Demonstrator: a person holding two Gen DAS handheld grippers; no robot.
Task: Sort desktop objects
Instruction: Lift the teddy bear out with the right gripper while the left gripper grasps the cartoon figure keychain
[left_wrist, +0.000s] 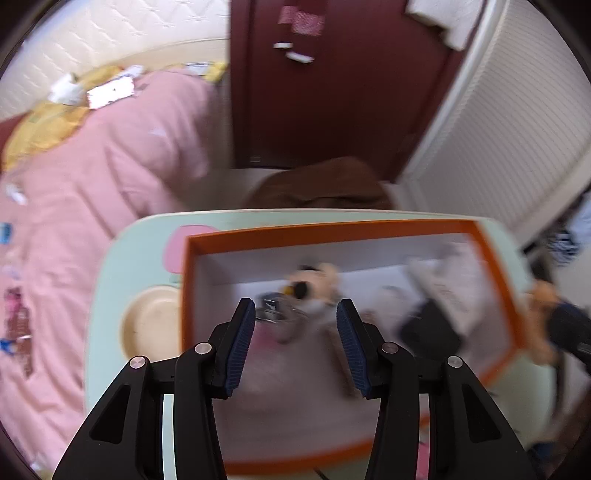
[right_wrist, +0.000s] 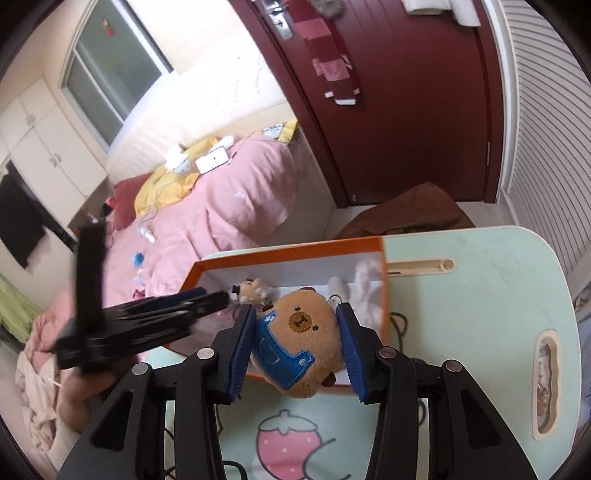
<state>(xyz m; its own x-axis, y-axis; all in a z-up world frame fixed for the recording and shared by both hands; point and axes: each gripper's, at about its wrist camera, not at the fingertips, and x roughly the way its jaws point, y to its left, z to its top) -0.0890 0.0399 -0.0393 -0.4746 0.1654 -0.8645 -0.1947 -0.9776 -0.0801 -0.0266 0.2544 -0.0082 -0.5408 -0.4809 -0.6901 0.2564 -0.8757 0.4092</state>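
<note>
An orange box (left_wrist: 332, 228) with a white inside stands on the mint-green table (left_wrist: 122, 266); it also shows in the right wrist view (right_wrist: 288, 254). My left gripper (left_wrist: 296, 317) is open and empty above the box. Below it, blurred, lie a small tan plush figure (left_wrist: 314, 284), metal keys (left_wrist: 273, 310), a black object (left_wrist: 428, 328) and a white cloth item (left_wrist: 443, 280). My right gripper (right_wrist: 295, 325) is shut on a brown capybara plush in blue overalls (right_wrist: 299, 343), held over the box's near edge. My left gripper shows there as a blurred black shape (right_wrist: 147, 321).
A round cream recess (left_wrist: 151, 325) sits in the table left of the box. A cream slot (right_wrist: 421, 266) and a handle cutout (right_wrist: 546, 376) lie on the table's right side, with a strawberry print (right_wrist: 288, 439) in front. A pink bed (right_wrist: 207, 221), dark red door (right_wrist: 388, 110) and brown bundle (right_wrist: 406, 214) lie beyond.
</note>
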